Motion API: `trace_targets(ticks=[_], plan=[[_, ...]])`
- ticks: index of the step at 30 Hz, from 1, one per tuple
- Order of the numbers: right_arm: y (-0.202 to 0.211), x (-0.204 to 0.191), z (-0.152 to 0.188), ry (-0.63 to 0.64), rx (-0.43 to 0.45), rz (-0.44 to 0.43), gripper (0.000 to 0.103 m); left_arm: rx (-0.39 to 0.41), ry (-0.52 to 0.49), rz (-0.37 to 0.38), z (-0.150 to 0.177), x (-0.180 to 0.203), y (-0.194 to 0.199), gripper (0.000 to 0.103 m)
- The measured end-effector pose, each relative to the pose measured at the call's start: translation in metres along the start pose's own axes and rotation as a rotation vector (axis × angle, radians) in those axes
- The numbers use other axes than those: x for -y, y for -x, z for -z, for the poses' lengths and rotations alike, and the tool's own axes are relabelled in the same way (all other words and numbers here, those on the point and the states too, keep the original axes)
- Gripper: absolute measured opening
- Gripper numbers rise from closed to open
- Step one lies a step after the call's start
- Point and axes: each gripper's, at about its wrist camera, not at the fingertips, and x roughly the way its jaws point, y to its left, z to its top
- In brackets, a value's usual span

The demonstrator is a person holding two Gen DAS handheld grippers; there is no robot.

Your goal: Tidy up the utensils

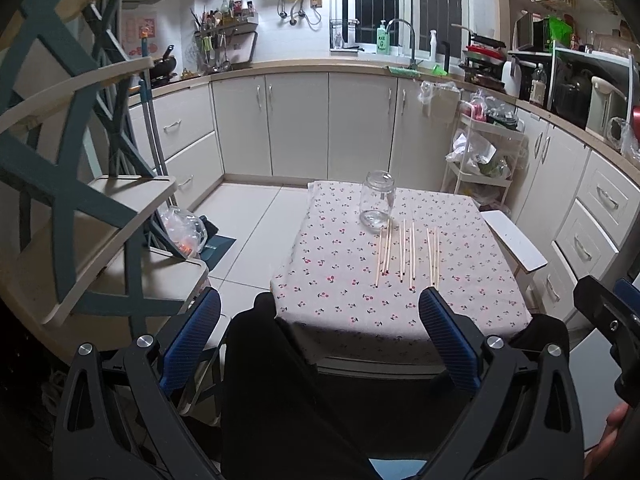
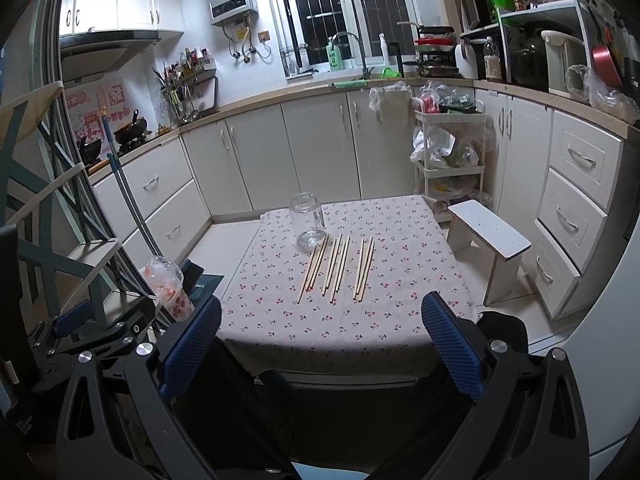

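Several wooden chopsticks (image 1: 406, 254) lie in three loose groups on a small table with a cherry-print cloth (image 1: 332, 280). An empty clear glass jar (image 1: 377, 202) stands upright just behind them. The chopsticks (image 2: 338, 266), jar (image 2: 307, 220) and cloth (image 2: 400, 300) also show in the right wrist view. My left gripper (image 1: 320, 334) is open and empty, held back from the table's near edge. My right gripper (image 2: 320, 340) is open and empty too, also short of the near edge. The right gripper shows at the right edge of the left wrist view (image 1: 612, 320).
A white stool (image 2: 490, 240) stands right of the table. A teal and cream shelf rack (image 1: 100, 208) stands at the left, with a plastic bag (image 2: 166, 284) on the floor. White cabinets (image 1: 296, 124) line the walls, and a white trolley (image 2: 450, 152) stands behind the table.
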Motion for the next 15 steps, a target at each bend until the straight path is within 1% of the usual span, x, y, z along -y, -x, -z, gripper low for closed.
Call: trace_targets(ticks=[3,4,7,10,15], plan=[[-0.021,0.004,-0.004,0.003,-0.007,0.008,0.096,-0.020,-0.004,0.001,-0.005,0.003,-0.023,0.095],[-0.029,0.005,-0.004,0.008,-0.012,0.011,0.096,-0.032,-0.006,-0.001,-0.006,0.005,-0.036,0.095],[-0.070,0.014,-0.003,0.000,-0.070,0.010,0.096,-0.078,-0.010,0.033,-0.009,0.012,-0.069,0.095],[-0.110,0.029,-0.002,-0.030,-0.122,0.013,0.096,-0.096,-0.010,0.030,-0.013,0.020,-0.103,0.095],[-0.181,0.053,-0.005,-0.066,-0.187,0.048,0.096,-0.132,-0.006,0.036,-0.023,0.032,-0.164,0.095]])
